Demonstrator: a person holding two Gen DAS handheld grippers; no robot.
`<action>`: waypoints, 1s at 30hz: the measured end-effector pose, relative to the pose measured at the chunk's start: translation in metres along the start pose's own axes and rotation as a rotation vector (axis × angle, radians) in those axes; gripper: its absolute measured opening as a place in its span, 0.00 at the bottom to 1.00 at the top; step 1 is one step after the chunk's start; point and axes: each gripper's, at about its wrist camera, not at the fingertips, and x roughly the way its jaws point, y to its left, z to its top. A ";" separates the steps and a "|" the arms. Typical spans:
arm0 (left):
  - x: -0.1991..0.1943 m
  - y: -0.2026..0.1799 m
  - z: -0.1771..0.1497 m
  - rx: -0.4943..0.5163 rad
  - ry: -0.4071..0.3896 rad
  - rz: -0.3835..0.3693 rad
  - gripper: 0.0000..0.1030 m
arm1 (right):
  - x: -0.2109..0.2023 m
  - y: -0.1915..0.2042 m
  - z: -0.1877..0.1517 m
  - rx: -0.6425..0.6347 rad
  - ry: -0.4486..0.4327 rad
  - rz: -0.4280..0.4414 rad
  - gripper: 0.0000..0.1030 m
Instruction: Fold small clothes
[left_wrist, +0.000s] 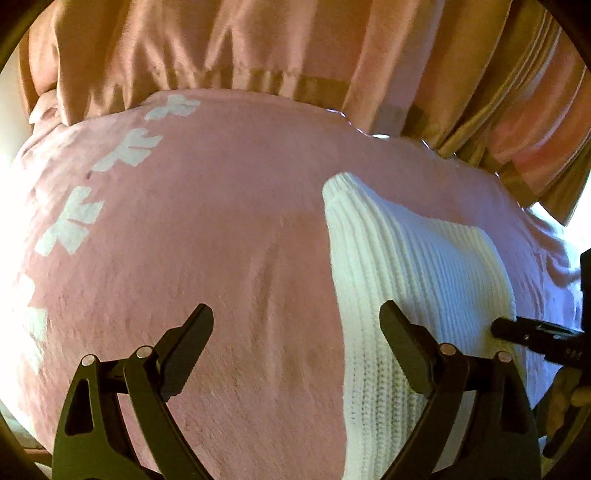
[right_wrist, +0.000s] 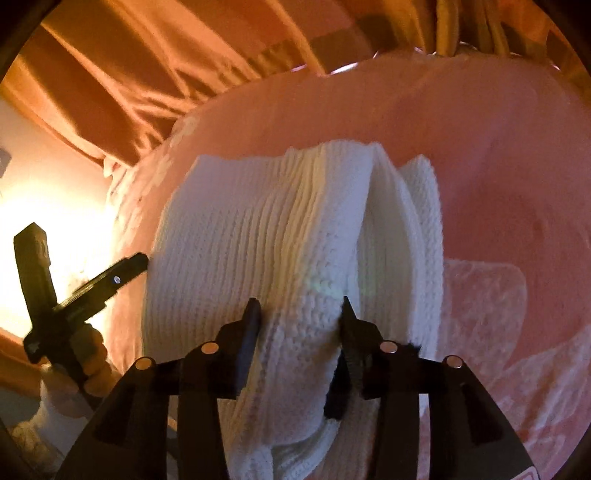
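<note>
A white ribbed knit garment (left_wrist: 413, 280) lies on a pink cloth with white marks (left_wrist: 192, 229). My left gripper (left_wrist: 295, 317) is open and empty above the cloth; its right finger (left_wrist: 399, 332) rests over the garment's left edge. In the right wrist view the garment (right_wrist: 236, 251) is bunched into upright folds. My right gripper (right_wrist: 299, 314) is shut on a thick fold of it, the fabric bulging between the jaws. The right gripper's tip shows in the left wrist view (left_wrist: 517, 330) at the garment's right edge. The left gripper shows in the right wrist view (right_wrist: 122, 273) at the garment's left edge.
Orange-pink curtains (left_wrist: 295, 48) hang just behind the covered surface. The pink cloth (right_wrist: 498, 192) extends to the right of the garment in the right wrist view, with a pale printed patch (right_wrist: 484, 291). Bright light comes from the left edge.
</note>
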 end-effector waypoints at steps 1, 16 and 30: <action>-0.001 -0.003 0.000 0.003 0.001 -0.006 0.86 | 0.002 0.002 -0.002 -0.005 0.001 -0.013 0.40; 0.004 -0.040 -0.011 0.092 0.021 -0.066 0.87 | -0.009 -0.016 -0.005 -0.057 -0.041 -0.115 0.22; -0.002 -0.047 -0.015 0.112 0.011 -0.048 0.87 | -0.041 -0.025 -0.117 0.264 -0.067 0.191 0.47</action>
